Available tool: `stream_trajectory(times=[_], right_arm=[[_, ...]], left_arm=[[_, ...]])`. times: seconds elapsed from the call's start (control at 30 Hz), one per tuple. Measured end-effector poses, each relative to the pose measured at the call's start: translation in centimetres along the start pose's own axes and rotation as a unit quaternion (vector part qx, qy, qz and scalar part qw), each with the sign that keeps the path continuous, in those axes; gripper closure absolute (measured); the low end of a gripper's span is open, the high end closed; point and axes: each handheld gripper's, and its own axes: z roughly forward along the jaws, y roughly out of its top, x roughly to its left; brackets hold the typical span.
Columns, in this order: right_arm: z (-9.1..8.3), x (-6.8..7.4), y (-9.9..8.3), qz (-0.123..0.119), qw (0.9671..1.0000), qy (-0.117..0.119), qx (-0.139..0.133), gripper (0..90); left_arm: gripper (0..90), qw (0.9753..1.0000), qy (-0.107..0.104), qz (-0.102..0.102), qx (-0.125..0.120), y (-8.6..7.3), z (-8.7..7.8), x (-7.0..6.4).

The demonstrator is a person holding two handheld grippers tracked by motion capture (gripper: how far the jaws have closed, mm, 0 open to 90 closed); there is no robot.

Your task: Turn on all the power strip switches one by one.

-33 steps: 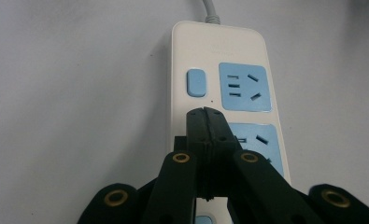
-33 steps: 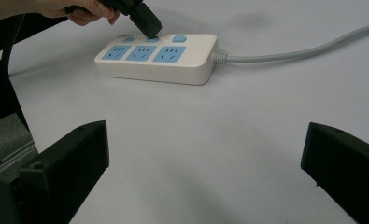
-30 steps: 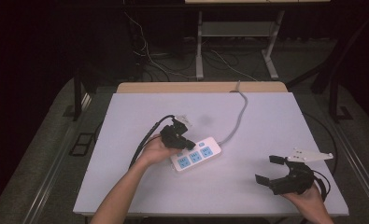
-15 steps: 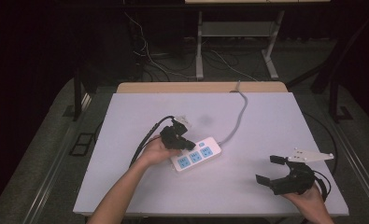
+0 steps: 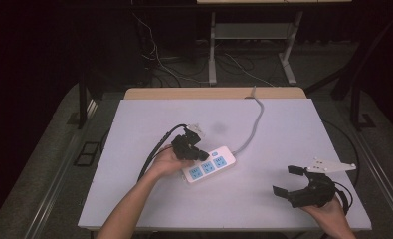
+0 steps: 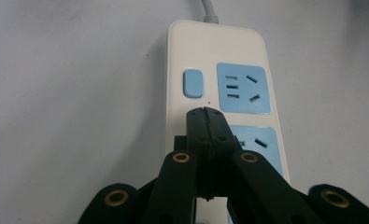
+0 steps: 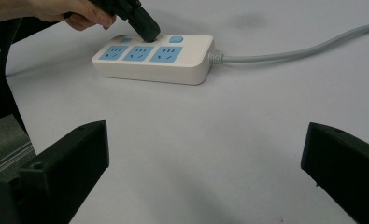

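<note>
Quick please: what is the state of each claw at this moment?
Left claw: shut, holding nothing, tips over the power strip near its blue switch.
Right claw: open, empty, above the table.

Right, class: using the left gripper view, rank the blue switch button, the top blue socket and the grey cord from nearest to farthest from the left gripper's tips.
1. Blue switch button, just above the left gripper tips.
2. Top blue socket, up and to the right.
3. Grey cord, at the strip's far end.
</note>
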Motion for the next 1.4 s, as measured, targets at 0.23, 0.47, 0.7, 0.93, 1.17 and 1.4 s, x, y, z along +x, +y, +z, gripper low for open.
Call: stream_trajectory(times=[0.23,0.47,0.7,0.93,1.17,1.4], right_arm=[[-0.1,-0.1,0.0,0.001,1.0000,-0.001,-0.002,0.9],[-0.1,-0.1,0.0,0.002,1.0000,-0.001,-0.002,0.9],[-0.2,-0.2,0.0,0.002,1.0000,-0.002,-0.003,0.9],[-0.3,-0.2,0.0,0.002,1.0000,-0.002,-0.003,0.9],[-0.3,-0.2,0.0,0.002,1.0000,-0.002,-0.003,0.9],[-0.2,-0.3,0.0,0.001,1.0000,-0.002,-0.003,0.9]], left_arm=[[89.9,0.9999,0.008,0.013,0.003,0.6,0.0,-0.4],[89.9,0.9996,0.002,0.027,-0.006,2.0,-0.7,-0.9],[89.9,0.9993,0.003,0.036,-0.009,3.1,-1.2,-1.1],[89.9,0.9991,0.005,0.041,-0.009,3.7,-1.5,-0.9],[89.9,0.9993,0.005,0.036,-0.011,4.2,-1.4,-0.4],[89.8,0.9994,0.008,0.032,-0.010,4.5,-1.0,0.1]])
